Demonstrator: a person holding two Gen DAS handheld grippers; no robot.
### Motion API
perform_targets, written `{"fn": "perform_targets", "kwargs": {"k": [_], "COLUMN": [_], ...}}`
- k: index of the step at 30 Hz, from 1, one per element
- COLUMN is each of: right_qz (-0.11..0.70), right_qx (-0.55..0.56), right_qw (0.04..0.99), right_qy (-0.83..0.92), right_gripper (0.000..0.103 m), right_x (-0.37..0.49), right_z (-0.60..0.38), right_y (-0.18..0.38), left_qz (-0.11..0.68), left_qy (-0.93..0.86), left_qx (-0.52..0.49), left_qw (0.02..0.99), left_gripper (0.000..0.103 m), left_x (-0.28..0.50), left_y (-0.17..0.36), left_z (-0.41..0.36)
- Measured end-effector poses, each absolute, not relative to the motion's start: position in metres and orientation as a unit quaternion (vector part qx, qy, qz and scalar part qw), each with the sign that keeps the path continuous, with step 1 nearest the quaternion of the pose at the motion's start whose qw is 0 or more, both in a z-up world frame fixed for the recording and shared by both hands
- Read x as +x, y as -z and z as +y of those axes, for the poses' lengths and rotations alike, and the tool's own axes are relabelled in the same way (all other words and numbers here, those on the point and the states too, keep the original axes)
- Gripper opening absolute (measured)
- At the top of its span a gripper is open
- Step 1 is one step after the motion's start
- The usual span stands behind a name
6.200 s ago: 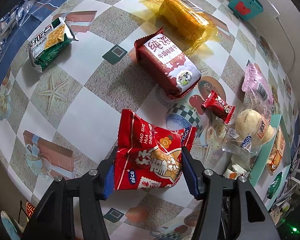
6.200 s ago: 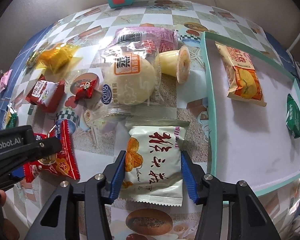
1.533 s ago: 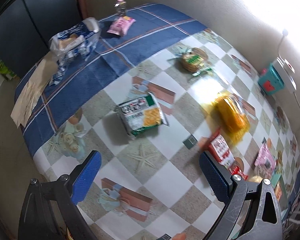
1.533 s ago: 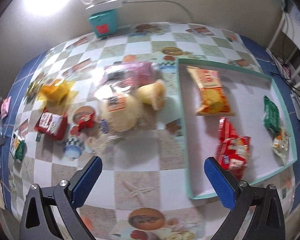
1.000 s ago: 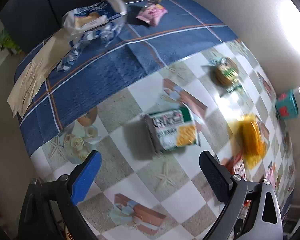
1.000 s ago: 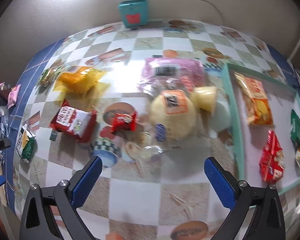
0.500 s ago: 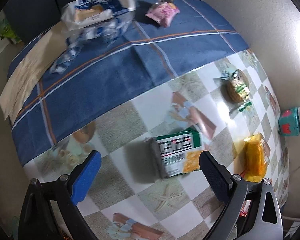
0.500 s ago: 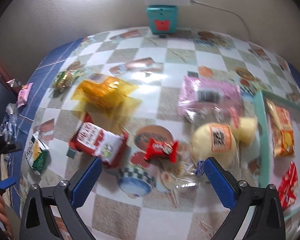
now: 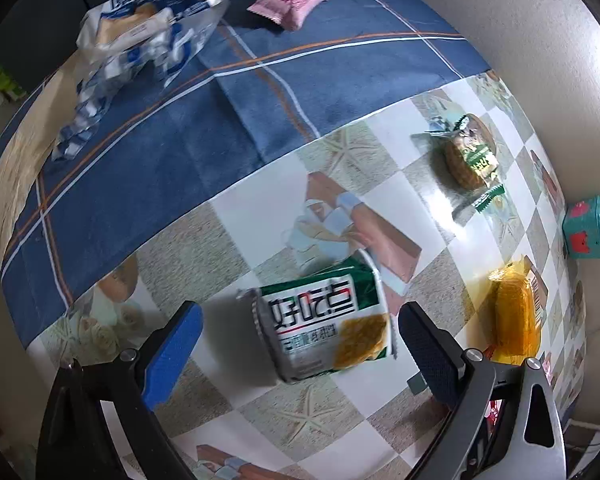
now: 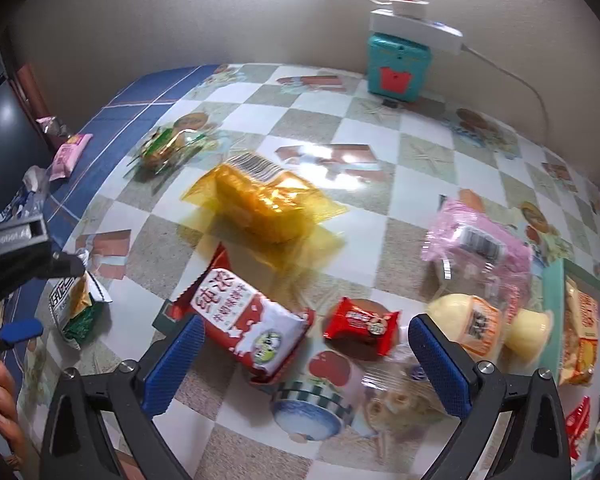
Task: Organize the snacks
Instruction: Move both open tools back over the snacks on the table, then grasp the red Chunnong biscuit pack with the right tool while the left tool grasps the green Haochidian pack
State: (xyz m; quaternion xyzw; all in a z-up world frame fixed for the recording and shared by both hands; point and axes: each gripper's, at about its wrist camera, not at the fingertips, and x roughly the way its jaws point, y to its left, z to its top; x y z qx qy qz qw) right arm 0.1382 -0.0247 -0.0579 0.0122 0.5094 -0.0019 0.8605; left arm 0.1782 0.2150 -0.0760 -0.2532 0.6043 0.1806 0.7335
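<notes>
- Two handheld grippers are hovering over a snack-strewn table: the left gripper [image 9: 298, 336] is spreading its blue-padded fingers [image 9: 172, 350] wide, grasping nothing, with one green-and-white cracker packet [image 9: 326, 328] lying on the table between them.
- The right gripper [image 10: 306, 364] is likewise standing released and empty, its fingers flanking one red-and-white milk biscuit packet [image 10: 246, 326] and one small red candy packet [image 10: 360, 326] below.
- One yellow cellophane cake packet [image 10: 266, 206] is lying just beyond the red-and-white packet; one round cookie in a clear-and-green wrapper [image 9: 468, 156] is sitting farther back, near the blue cloth.
- One pink bag [image 10: 480, 244] is resting at the right, with one cream bun in clear wrap [image 10: 470, 326] and one pale pudding cup [image 10: 530, 328] just in front of it, beside the teal tray [image 10: 554, 300].
- Inside the tray, one orange-and-yellow packet [image 10: 580, 332] is showing clearly; other packets at the frame edge are too cropped to count.
- On the far blue cloth [image 9: 180, 128], one small pink packet [image 9: 290, 0] and one blue-and-white bread bag [image 9: 140, 36] are lying well apart from the rest.
- The checkered tablecloth [image 10: 364, 132], printed with starfish and cakes, is running up to a plain beige wall [image 10: 180, 20], where one teal box [image 10: 398, 68] is standing under a white power strip [image 10: 414, 26].
</notes>
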Motion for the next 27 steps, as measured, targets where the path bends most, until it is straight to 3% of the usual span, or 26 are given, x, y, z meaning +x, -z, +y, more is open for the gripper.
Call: {"fn": "perform_targets", "kwargs": {"k": [6, 12, 15, 19, 26, 27], "right_qz": [0.509, 0.507, 0.507, 0.509, 0.508, 0.507], "right_qx": [-0.001, 0.011, 0.011, 0.003, 0.006, 0.008], "right_qw": [0.86, 0.861, 0.86, 0.858, 0.859, 0.86], "right_qy": [-0.02, -0.049, -0.055, -0.063, -0.058, -0.058], "right_gripper": [0.103, 0.09, 0.089, 0.073, 0.059, 0.048], "right_x": [0.142, 0.146, 0.147, 0.148, 0.148, 0.147], "right_z": [-0.012, -0.006, -0.005, 0.0, -0.001, -0.002], "right_y": [0.067, 0.075, 0.078, 0.082, 0.083, 0.083], "left_qz": [0.612, 0.614, 0.615, 0.615, 0.608, 0.607], "left_qy": [-0.177, -0.181, -0.179, -0.175, -0.175, -0.176], "left_qx": [-0.247, -0.241, -0.238, -0.232, -0.233, -0.233], "left_qw": [0.73, 0.729, 0.73, 0.733, 0.739, 0.739], "left_gripper": [0.098, 0.098, 0.097, 0.087, 0.077, 0.074], "left_x": [0.193, 0.198, 0.201, 0.203, 0.203, 0.202], "left_y": [0.087, 0.095, 0.099, 0.102, 0.1, 0.1], "left_z": [0.208, 0.211, 0.21, 0.206, 0.202, 0.202]}}
